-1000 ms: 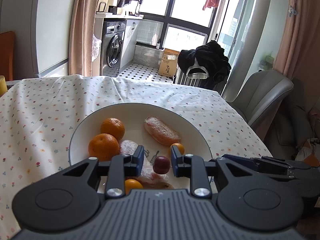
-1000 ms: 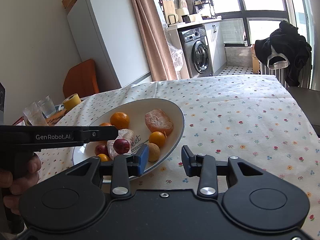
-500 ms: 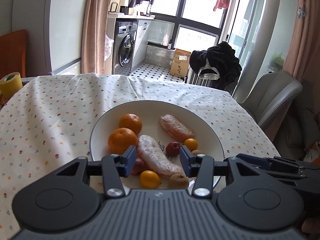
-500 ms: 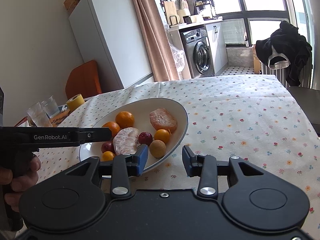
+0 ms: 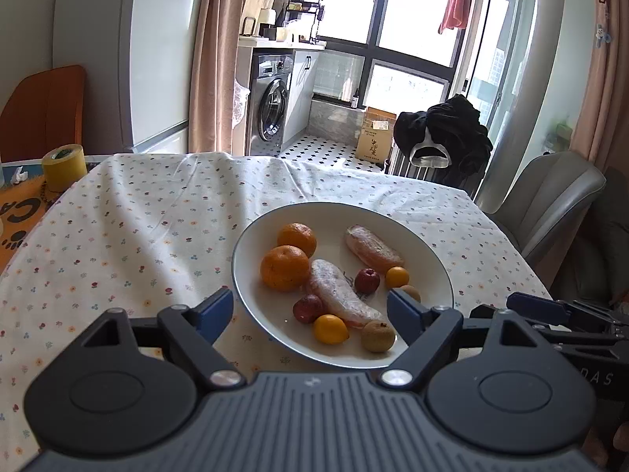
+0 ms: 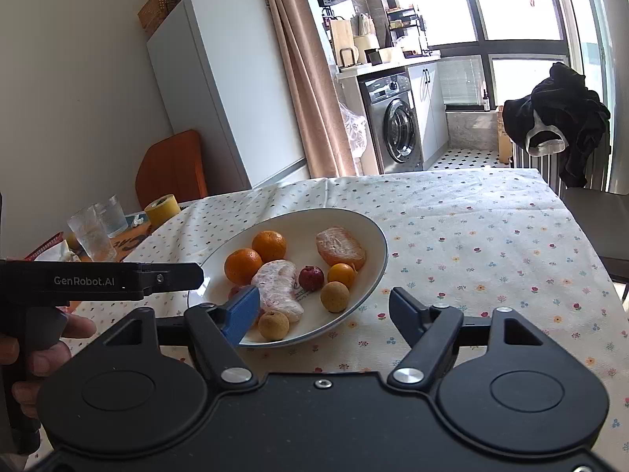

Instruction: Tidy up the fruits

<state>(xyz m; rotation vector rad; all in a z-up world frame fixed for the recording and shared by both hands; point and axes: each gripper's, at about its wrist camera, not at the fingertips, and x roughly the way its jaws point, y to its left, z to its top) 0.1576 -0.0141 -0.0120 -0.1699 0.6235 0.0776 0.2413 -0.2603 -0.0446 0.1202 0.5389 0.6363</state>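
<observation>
Both claws gape empty over the fruit plate.
The left claw (image 5: pixel 310 310) and right claw (image 6: pixel 324 308) hover wide open, holding nothing, above the white plate (image 5: pixel 428 247) of tangerines (image 5: pixel 285 267), pomelo segments and small fruits on the floral tabletop (image 5: pixel 157 216).

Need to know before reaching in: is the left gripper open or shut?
Open. The left gripper has its blue-tipped fingers spread wide, nothing between them, hovering at the near rim of the plate.
</observation>
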